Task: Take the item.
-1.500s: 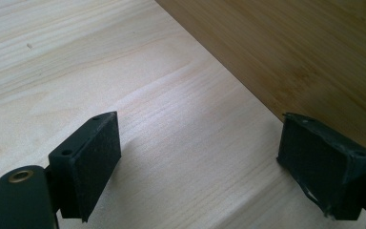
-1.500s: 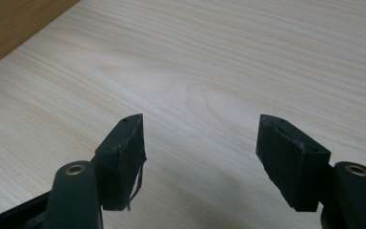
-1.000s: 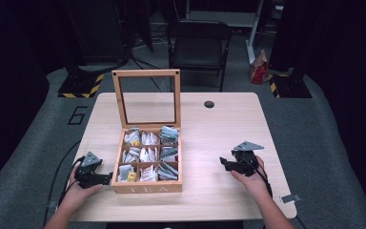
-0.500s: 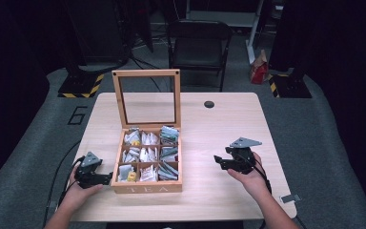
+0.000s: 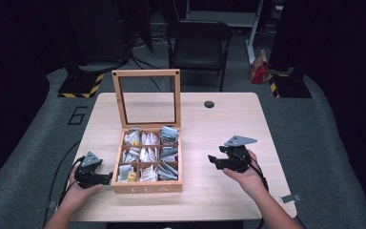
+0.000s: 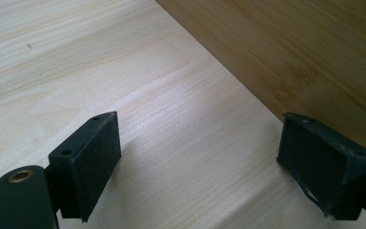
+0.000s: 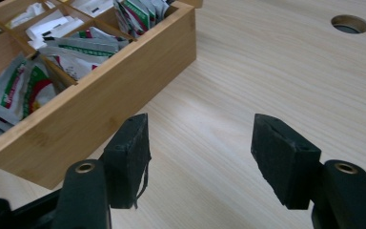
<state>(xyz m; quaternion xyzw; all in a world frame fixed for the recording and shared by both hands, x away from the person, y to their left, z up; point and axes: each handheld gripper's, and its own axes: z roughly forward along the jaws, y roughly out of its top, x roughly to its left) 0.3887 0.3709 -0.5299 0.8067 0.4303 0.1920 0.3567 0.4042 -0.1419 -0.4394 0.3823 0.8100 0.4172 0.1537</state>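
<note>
A wooden tea box [image 5: 146, 186] stands on the table with its glass lid [image 5: 147, 98] raised upright; its compartments hold several tea sachets [image 5: 145, 154]. My left gripper [image 5: 106, 178] rests low at the box's left front corner, jaws open and empty, with the box wall [image 6: 314, 57] just past its right jaw. My right gripper [image 5: 213, 161] hovers above the table to the right of the box, pointing toward it. Its jaws are open with nothing between them, and the box's side wall [image 7: 100, 114] and sachets [image 7: 24, 90] lie ahead to the left.
A round cable hole [image 5: 209, 104] sits in the table's far side. A small metal clip [image 5: 287, 198] lies near the front right corner. Beyond the table stand a black chair [image 5: 198, 45] and a red bag [image 5: 259, 71] on the floor.
My right gripper has risen off the table and drifted left toward the box. The left gripper has stayed put.
</note>
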